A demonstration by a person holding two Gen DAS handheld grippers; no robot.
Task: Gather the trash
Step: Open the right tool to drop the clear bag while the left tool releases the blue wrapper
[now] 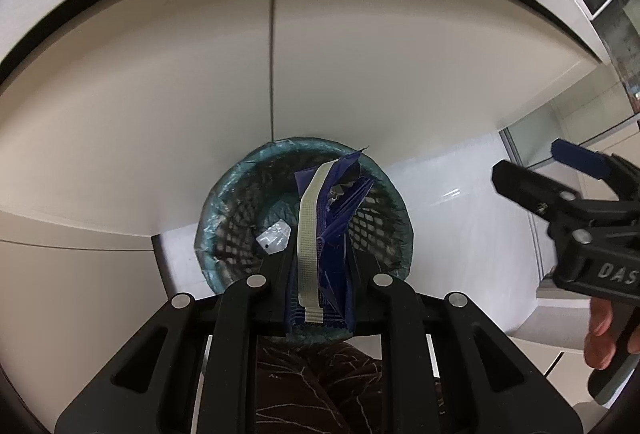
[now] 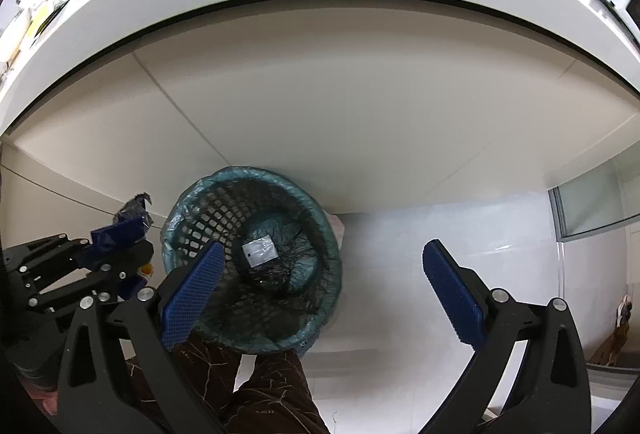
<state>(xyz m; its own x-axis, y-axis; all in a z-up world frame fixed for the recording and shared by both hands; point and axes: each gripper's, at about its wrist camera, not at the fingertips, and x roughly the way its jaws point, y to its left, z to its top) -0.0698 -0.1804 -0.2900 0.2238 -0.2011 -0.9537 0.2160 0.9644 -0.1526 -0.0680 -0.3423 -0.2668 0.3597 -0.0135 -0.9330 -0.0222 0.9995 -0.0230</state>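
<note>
Over the bin (image 1: pixel 304 218), against the pale cabinet: left gripper (image 1: pixel 320 270) clamped on a blue wrapper (image 1: pixel 340 202), pinched low on its length, pale seam strip facing the camera. Long axis along the fingers, torn end pointing away and down toward the bin's mouth, near its far rim. Likely light, thin and crinkly, slick foil lining showing at the tear; limp beyond the pinch, so best held across the flat faces near the sealed end, as now. Probably apt to flutter, not drop straight, once let go. Inside the bin, on the liner's floor: one small clear packet (image 2: pixel 260 252). Further right: right gripper (image 2: pixel 320 286), jaws spread wide, nothing between them, blue pads bare, hanging over the bin's right side and the white floor (image 2: pixel 400 254).
</note>
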